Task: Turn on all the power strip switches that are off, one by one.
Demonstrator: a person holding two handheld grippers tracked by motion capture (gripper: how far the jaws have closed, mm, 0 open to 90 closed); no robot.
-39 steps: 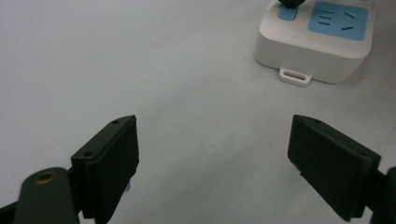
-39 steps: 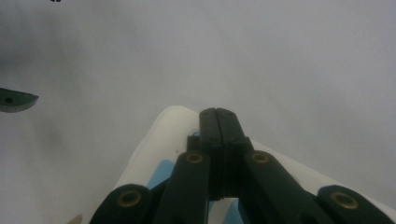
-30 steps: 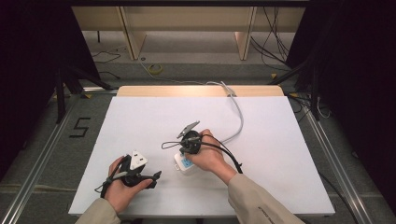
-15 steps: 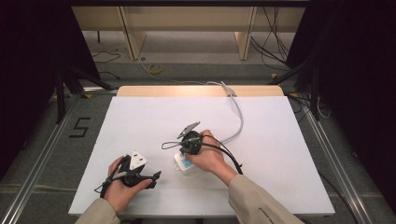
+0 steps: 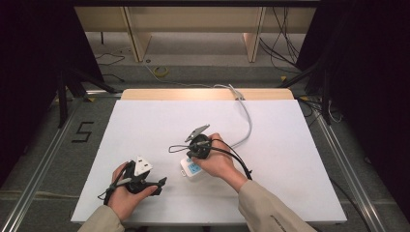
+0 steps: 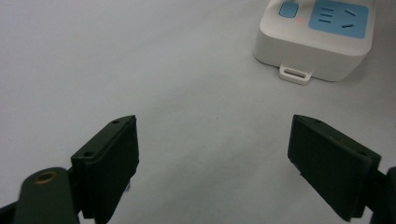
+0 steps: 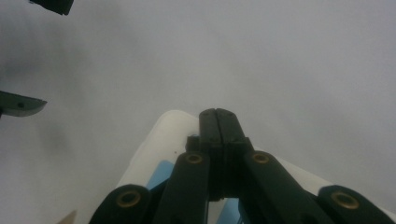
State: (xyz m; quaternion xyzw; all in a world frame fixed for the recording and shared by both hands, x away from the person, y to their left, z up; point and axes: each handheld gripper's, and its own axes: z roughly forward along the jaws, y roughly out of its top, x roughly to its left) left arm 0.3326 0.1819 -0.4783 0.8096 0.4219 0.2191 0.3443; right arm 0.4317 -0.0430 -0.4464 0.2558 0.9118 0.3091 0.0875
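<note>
While a person's two hands work at a white table (image 5: 290, 145), the right gripper (image 5: 199, 145) sits directly over a small white power socket block (image 5: 191, 168) with a blue outlet face, near the middle of the near half of the surface. Seen from the right gripper view, its jaws are pressed fully together, tips down over the block's white end, with nothing between them. A white cable (image 5: 245, 121) runs from beside the right hand (image 5: 220, 162) to the table's far edge. Nearer the front left, the left gripper (image 5: 145, 181) rests in the left hand (image 5: 123, 193), well apart from the block. From the left gripper view, its jaws stand wide apart and empty above bare tabletop, with the socket block (image 6: 317, 37), a small red light on it, lying ahead and to the right.
</note>
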